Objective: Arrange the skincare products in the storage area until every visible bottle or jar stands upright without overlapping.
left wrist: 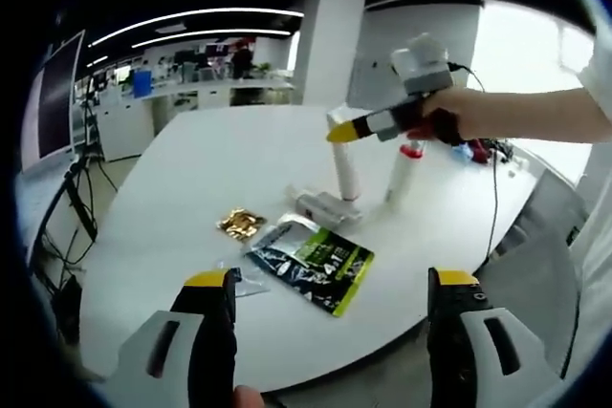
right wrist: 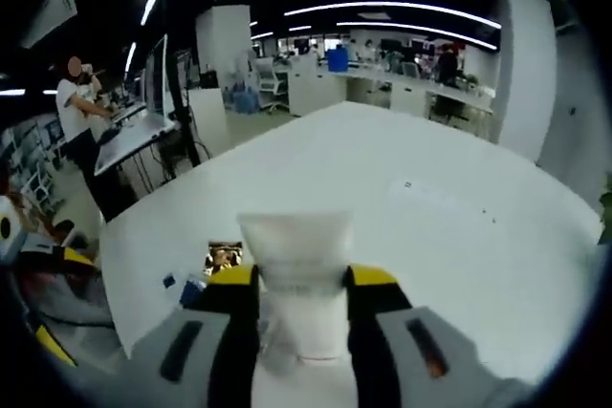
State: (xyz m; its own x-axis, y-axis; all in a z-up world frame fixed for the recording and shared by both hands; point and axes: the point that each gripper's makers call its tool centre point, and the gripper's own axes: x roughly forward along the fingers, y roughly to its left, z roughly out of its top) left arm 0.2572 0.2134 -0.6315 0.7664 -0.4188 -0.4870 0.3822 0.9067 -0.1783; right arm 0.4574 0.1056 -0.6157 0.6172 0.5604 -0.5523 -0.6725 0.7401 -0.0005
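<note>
my right gripper point(right wrist: 301, 308) clamped on a white tube point(right wrist: 296, 274), keeping it upright mid-table point(left wrist: 191, 169) | left gripper point(left wrist: 330, 322) wide open, empty, near edge | capped tube point(left wrist: 404, 171) already stands, one bottle point(left wrist: 325, 205) lying flat

Left claw point(left wrist: 330, 298) agape, right claw point(right wrist: 301, 284) clamped.
</note>
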